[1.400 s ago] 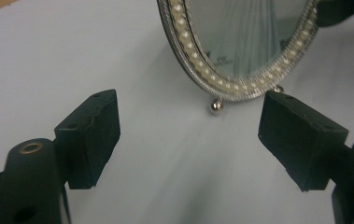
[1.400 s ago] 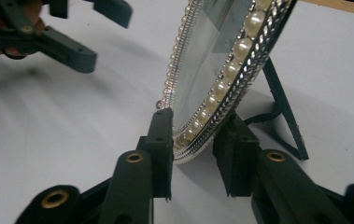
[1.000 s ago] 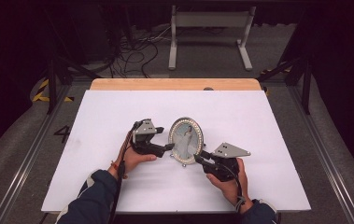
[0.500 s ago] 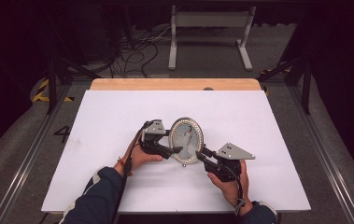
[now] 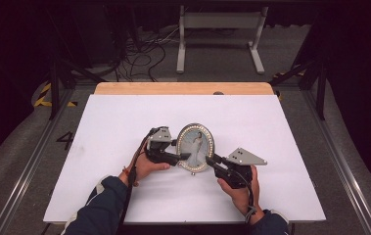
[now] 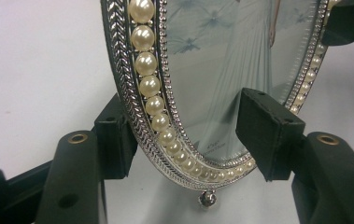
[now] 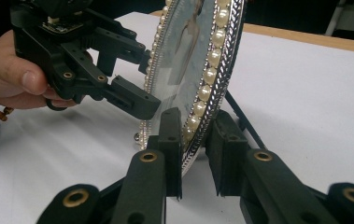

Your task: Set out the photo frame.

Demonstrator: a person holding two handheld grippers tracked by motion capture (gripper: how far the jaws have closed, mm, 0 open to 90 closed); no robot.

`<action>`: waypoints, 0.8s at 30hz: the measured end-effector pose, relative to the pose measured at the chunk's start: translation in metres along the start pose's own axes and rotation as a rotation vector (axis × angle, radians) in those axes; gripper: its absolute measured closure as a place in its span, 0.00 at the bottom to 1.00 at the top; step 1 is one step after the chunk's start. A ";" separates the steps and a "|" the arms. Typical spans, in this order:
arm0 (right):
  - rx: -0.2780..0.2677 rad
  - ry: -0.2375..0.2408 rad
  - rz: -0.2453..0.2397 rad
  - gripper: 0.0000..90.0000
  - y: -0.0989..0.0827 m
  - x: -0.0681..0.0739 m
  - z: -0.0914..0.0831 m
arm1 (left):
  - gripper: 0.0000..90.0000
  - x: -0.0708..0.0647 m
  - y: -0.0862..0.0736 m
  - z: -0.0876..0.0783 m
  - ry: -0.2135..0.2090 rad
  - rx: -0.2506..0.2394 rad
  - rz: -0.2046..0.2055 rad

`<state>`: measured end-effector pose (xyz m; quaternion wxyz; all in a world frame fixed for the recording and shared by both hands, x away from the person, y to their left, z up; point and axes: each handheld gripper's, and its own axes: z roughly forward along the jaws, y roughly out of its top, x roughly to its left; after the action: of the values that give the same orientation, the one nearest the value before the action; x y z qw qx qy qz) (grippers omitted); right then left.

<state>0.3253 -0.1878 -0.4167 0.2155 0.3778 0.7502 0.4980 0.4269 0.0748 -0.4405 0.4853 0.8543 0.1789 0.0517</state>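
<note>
White table [image 5: 124,122], cables on floor [image 5: 139,54] behind. Oval pearl frame [image 5: 196,147] stands mid-table, upright. My right gripper [image 7: 198,135] clamps its rim; left gripper [image 6: 188,135] jaws just closing round it, not yet pressing.

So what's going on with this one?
A person at a white table holds an oval, pearl-trimmed picture frame upright between two hand-held tools. The right tool is clamped on the frame's lower rim, one pad in front and one behind. The left tool straddles the opposite edge; its jaws have just been closing around the rim, but a gap shows at the front pad, so it is not gripping yet.
</note>
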 end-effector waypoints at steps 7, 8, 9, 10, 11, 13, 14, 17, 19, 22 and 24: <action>0.006 0.002 0.000 0.85 0.002 -0.002 0.004 | 0.50 -0.005 -0.004 -0.006 0.046 0.019 0.013; 0.007 0.003 0.001 0.85 0.003 -0.002 0.005 | 0.51 -0.006 -0.005 -0.008 0.053 0.024 0.016; 0.005 0.007 0.002 0.85 0.003 -0.003 0.006 | 0.51 -0.007 -0.006 -0.009 0.051 0.024 0.015; 0.005 0.011 0.005 0.84 0.003 -0.004 0.007 | 0.51 -0.008 -0.006 -0.011 0.053 0.027 0.016; 0.008 0.015 0.009 0.84 0.004 -0.005 0.007 | 0.52 -0.009 -0.007 -0.011 0.058 0.024 0.019; 0.011 0.017 0.015 0.84 0.004 -0.006 0.008 | 0.52 -0.011 -0.007 -0.013 0.069 0.031 0.024; 0.012 0.018 0.015 0.83 0.004 -0.006 0.009 | 0.53 -0.011 -0.008 -0.014 0.071 0.031 0.029; 0.013 0.014 0.011 0.83 0.005 -0.007 0.010 | 0.53 -0.014 -0.008 -0.016 0.078 0.037 0.035; 0.013 0.013 0.007 0.83 0.005 -0.006 0.010 | 0.53 -0.015 -0.009 -0.018 0.087 0.046 0.042; 0.012 0.008 0.001 0.82 0.006 -0.006 0.012 | 0.54 -0.017 -0.011 -0.022 0.085 0.058 0.057; 0.011 0.001 -0.004 0.82 0.006 -0.005 0.013 | 0.54 -0.019 -0.012 -0.024 0.084 0.062 0.064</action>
<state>0.3394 -0.1825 -0.4165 0.2141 0.3771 0.7539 0.4935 0.4001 0.0937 -0.4365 0.4487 0.8712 0.1736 0.0975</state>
